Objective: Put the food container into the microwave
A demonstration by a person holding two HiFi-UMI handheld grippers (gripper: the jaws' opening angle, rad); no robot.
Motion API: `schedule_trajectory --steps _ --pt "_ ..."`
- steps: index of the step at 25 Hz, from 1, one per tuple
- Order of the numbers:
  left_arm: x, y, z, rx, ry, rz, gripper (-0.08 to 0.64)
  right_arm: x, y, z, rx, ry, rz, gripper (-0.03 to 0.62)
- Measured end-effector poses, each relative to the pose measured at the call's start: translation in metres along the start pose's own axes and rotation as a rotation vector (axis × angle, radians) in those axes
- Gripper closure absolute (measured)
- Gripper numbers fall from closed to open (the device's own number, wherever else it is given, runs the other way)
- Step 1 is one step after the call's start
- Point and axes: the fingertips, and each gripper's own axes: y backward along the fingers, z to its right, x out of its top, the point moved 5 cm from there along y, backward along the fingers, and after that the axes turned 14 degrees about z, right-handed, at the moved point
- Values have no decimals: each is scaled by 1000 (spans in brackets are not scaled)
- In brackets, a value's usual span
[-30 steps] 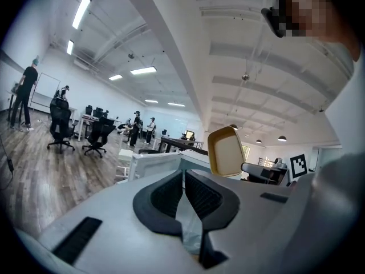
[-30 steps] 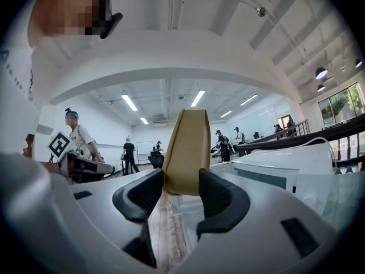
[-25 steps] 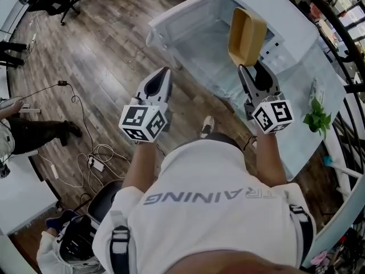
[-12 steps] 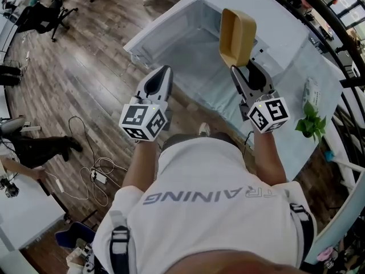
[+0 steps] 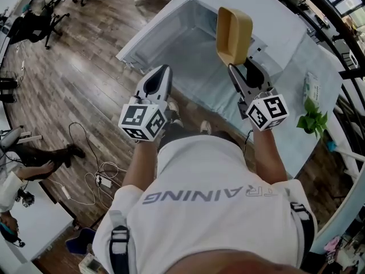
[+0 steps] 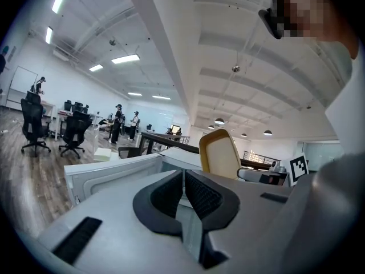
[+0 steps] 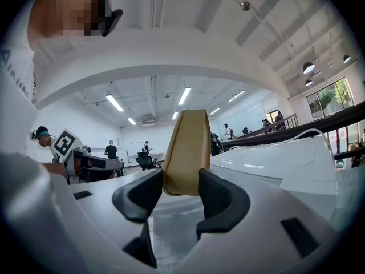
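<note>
Right hand-held gripper (image 7: 181, 182) — clamped on smooth tan food container (image 5: 234, 33) | left hand-held gripper (image 6: 183, 178) — closed, empty

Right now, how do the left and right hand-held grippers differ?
The left hand-held gripper has its jaws together on nothing; the right hand-held gripper has its jaws clamped on the tan food container. The left one's tip is bare, while the container stands on edge above the right one's tip. Both point forward toward the open microwave, roughly level with each other in the head view.
</note>
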Motion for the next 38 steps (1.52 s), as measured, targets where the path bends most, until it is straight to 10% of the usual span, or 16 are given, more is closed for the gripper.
schedule_trajectory --steps 25,38 --pt "-8 -5 -45 -26 12 -64 517 -95 -51 -26 49 -118 -174 380" --pt "-16 -4 -44 -14 1 -87 517 -154 -62 7 -70 -396 -228 380"
